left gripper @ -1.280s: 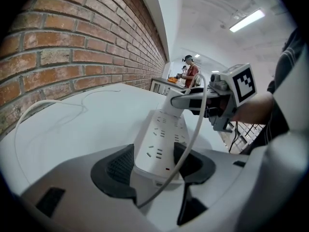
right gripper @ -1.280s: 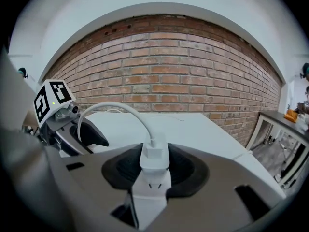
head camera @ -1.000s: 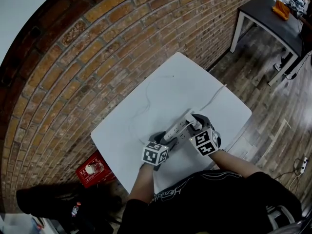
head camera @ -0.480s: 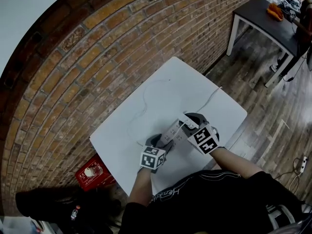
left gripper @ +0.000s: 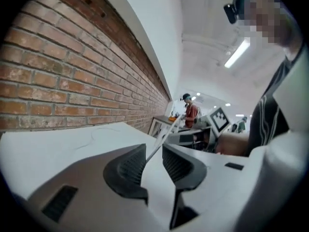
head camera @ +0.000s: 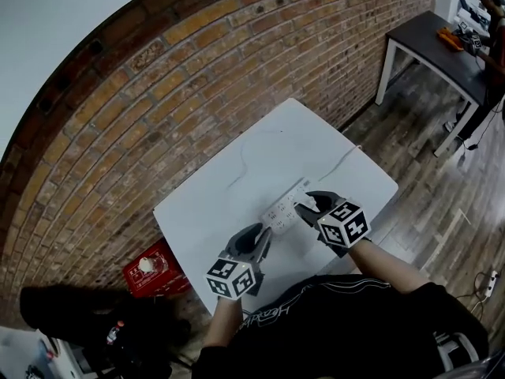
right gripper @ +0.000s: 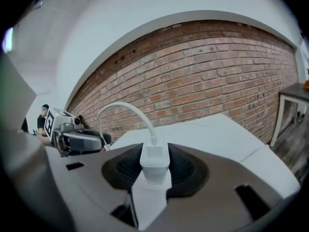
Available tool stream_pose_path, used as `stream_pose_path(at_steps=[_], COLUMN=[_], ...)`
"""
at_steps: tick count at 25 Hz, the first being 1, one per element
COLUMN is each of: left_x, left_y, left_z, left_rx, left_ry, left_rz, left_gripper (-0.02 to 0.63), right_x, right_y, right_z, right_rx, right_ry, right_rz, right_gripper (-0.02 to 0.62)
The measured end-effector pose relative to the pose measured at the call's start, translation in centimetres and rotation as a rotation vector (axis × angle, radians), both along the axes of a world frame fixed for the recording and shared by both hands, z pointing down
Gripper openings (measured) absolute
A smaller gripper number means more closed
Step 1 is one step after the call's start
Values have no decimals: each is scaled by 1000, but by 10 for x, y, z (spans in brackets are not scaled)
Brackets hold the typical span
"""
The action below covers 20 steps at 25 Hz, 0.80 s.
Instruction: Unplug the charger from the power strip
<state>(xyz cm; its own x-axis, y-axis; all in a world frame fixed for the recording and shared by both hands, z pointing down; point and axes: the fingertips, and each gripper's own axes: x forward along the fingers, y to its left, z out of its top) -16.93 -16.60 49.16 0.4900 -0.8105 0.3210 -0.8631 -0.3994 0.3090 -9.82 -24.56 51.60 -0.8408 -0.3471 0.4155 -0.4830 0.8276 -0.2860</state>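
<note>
A white power strip (head camera: 282,210) lies flat on the white table (head camera: 237,172), sockets facing up. My right gripper (head camera: 310,204) hovers just over its right end, shut on the white charger (right gripper: 155,159). The charger's white cable (right gripper: 120,108) arcs up out of its top. My left gripper (head camera: 260,235) hangs above the table's near edge, off the strip. Its jaws are closing with nothing between them (left gripper: 153,161); only the far cable (left gripper: 166,134) shows through the gap. The other gripper (left gripper: 219,119) appears beyond it.
A thin wire (head camera: 241,164) and the strip's lead (head camera: 347,158) trail across the table toward the brick wall. A red crate (head camera: 150,271) sits on the floor at left, a dark table (head camera: 426,38) at back right. A person (left gripper: 191,114) stands far off.
Both grippers have risen. The left one has let go of the strip, pulled back toward me and narrowed its jaws. The right one has lifted the charger clear of the strip.
</note>
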Motion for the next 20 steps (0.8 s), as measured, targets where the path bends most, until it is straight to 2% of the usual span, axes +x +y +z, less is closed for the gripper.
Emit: stream_pose_path(at_steps=[3,7,11,16,20], left_x=[5,9,14,1,-13], left_y=[19,42,66,92,114], left_z=[-24,-49,-68,-87,-88], left_rx=[-2,-2,39,54,37], left_ry=[125,196,207,262,217], left_rz=[-48,-37,18,15,9], left_gripper=[94,92,72,46,26], right_x=[2,6,13,21,20], right_y=[21,44,64,86,107], right_z=[-17,-35,-45,-52,-59], right_rx=[-33,-66,-97,-111,-154], right_ry=[-68,-115,-141,-142,-172], right_rz=[-22,-49,-43,1,47], right_gripper=[120,118,120,120,118])
